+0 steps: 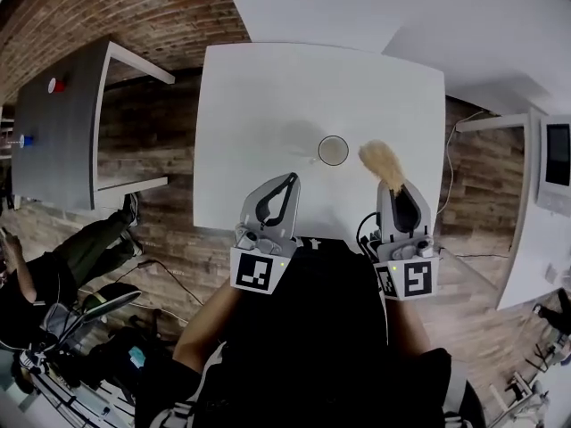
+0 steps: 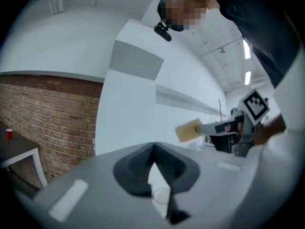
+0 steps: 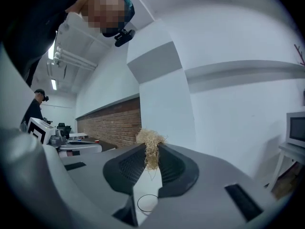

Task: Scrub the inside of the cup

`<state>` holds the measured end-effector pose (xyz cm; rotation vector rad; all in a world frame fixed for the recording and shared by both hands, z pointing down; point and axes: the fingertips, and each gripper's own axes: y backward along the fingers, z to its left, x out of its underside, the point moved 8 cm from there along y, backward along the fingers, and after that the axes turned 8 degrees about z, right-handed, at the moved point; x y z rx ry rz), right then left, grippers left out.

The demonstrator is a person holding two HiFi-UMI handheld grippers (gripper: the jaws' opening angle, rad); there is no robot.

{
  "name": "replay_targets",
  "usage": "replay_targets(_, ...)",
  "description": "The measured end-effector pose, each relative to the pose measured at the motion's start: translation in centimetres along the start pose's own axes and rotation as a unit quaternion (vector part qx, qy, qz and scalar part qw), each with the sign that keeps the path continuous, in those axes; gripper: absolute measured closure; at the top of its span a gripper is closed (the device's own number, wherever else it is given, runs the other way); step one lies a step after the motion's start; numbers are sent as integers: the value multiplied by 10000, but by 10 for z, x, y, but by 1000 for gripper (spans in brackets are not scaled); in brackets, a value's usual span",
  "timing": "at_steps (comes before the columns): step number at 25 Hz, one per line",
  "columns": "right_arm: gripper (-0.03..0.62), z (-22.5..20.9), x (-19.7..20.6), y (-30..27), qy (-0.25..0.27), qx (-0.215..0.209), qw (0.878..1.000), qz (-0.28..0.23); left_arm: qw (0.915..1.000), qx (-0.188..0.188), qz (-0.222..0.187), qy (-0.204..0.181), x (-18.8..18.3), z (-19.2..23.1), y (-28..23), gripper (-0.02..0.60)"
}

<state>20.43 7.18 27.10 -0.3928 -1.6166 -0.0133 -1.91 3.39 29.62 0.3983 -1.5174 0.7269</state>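
Left gripper (image 1: 290,180) closed on nothing, right gripper (image 1: 393,187) pinching a soft scrubber (image 1: 382,161) — the far cup (image 1: 333,151) looks light and slippery, best taken at its rim

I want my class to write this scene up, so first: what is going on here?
A person stands at a white table with tongs in each hand. The right tongs are clamped on a straw-like scrubber. The left tongs are shut with nothing between them. The cup stands upright on the table, ahead of both tongs and touched by neither, and the scrubber is beside it, not inside it.
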Motion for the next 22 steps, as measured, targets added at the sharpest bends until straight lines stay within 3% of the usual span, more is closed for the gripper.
replay_targets(3, 539, 1, 3, 1, -45, -12, 10000, -62, 9998, 95, 6, -194, 0, -7, 1, 578)
replay_targets(17, 539, 13, 4, 2, 100, -156, 9998, -36, 9998, 79, -4, -184, -3, -14, -2, 578)
replay_targets(22, 539, 16, 3, 0, 140, -184, 9997, 5, 9987, 186, 96, -467, -2, -14, -4, 578)
